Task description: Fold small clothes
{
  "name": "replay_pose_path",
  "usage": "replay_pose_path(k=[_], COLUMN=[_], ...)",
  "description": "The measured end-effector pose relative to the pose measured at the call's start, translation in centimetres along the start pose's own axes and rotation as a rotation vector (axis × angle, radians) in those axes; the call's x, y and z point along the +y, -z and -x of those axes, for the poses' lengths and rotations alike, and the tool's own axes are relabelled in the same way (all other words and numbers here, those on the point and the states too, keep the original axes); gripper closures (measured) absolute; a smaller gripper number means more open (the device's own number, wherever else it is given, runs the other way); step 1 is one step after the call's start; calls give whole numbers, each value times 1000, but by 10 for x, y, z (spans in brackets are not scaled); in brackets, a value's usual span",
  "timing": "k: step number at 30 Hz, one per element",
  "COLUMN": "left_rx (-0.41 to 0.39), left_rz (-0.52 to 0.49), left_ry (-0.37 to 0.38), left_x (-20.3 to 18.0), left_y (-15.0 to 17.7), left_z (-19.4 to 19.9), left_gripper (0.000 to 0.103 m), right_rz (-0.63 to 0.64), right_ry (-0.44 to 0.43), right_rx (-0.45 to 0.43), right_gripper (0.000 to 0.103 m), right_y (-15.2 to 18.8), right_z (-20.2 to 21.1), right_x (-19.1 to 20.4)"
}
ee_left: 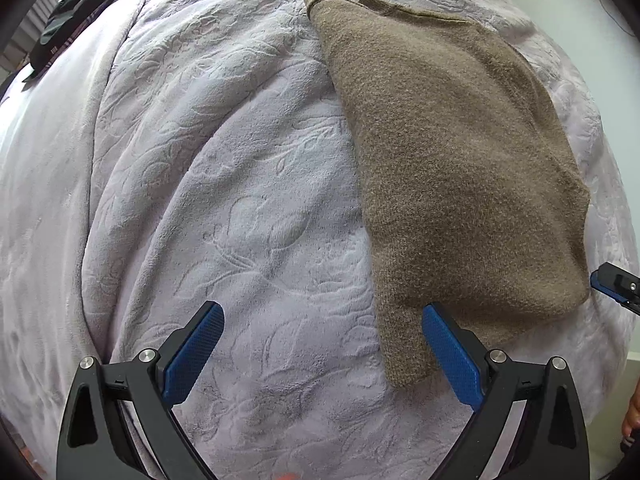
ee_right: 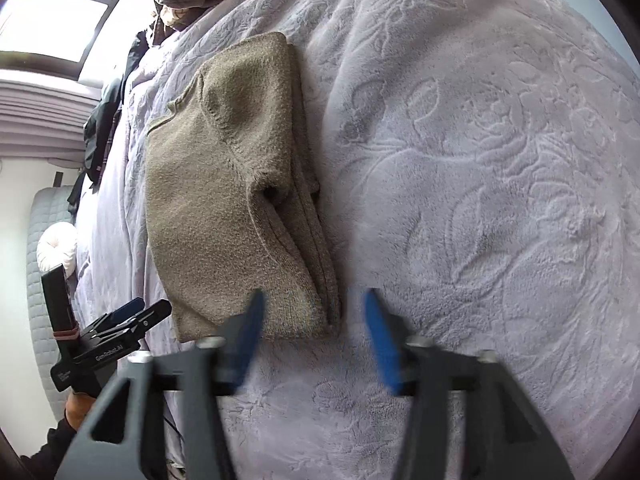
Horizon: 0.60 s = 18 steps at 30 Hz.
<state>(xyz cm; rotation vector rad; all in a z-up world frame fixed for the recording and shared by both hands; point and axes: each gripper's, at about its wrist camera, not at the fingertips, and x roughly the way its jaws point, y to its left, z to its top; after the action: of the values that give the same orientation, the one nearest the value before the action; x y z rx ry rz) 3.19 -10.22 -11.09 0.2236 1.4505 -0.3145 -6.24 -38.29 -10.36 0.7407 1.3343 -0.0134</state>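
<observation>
light: soft daylight, even, bright | source: window (ee_right: 60, 20) blown white at upper left of right view | shadows: faint, in blanket (ee_left: 240, 200) folds and beside sweater (ee_right: 224, 200) | blur: right gripper (ee_right: 312, 320) smeared; left view sharp | distortion: strong fisheye bowing; dark vignette at corners
</observation>
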Motion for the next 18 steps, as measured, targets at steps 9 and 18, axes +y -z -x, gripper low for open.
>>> replay_pose_path(k=[9,18], left_rx=[24,47], left_rz=[21,83], left_ry=[-2,92], left_x=[9,32], left_y=[-12,-28], left_z=[-11,-24], left_gripper=[1,1], right_rz=[-6,4], right_ry=[-16,-50], right_rx=[9,-6], right_gripper=[27,27], right_y=[-6,-21], right_z=[-3,0], right_x=[-1,1])
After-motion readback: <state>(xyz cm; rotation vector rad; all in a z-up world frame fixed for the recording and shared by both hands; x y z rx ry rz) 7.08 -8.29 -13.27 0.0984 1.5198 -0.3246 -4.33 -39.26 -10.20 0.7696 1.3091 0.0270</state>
